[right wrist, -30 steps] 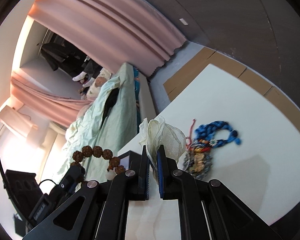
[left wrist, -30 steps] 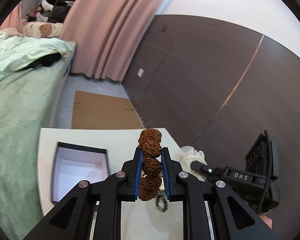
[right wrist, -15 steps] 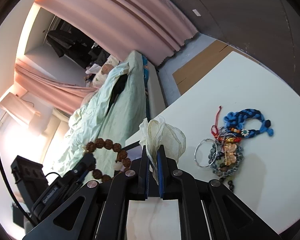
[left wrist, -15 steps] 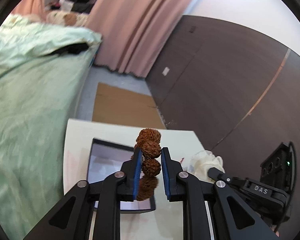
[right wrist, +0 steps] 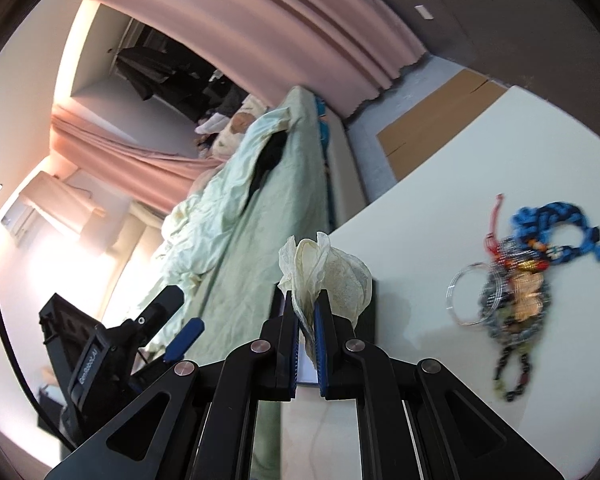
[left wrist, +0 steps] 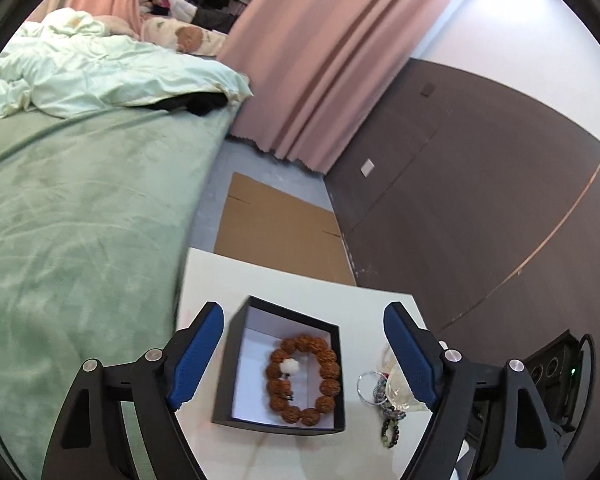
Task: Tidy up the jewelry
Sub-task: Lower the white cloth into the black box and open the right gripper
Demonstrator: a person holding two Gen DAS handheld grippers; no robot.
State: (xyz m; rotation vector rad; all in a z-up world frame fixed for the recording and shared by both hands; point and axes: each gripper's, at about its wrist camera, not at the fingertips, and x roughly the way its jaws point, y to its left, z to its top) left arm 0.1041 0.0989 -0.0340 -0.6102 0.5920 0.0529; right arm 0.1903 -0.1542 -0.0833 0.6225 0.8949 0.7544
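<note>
Bracelet [left wrist: 303, 380] now lies in the box [left wrist: 284, 364] below your left gripper [left wrist: 304, 356], whose jaws just opened wide and empty; your right gripper [right wrist: 307, 322] pinches the pouch [right wrist: 328, 276].

Bedroom. Bed [left wrist: 80, 216] on the left w/ pale green blanket; crumpled lighter duvet [left wrist: 100, 76] heaped at the far end, a dark garment [left wrist: 188, 104] lying on it. Pink curtains [left wrist: 320, 68] hang floor-length behind the bed & along the far side. Dark brown panelled wall [left wrist: 480, 200] on the right, w/ a thin copper-coloured strip [left wrist: 560, 232] running across it and a small white wall plate [left wrist: 367, 167]. White wall above the panels, bright spot of light near the top. Grey floor [left wrist: 220, 184], flattened cardboard sheet [left wrist: 276, 232] lying on it just beyond the white table [left wrist: 220, 276]. Right wrist view: strong glare from the left, dark clothes [right wrist: 148, 68] hanging in a recess behind the curtains.
</note>
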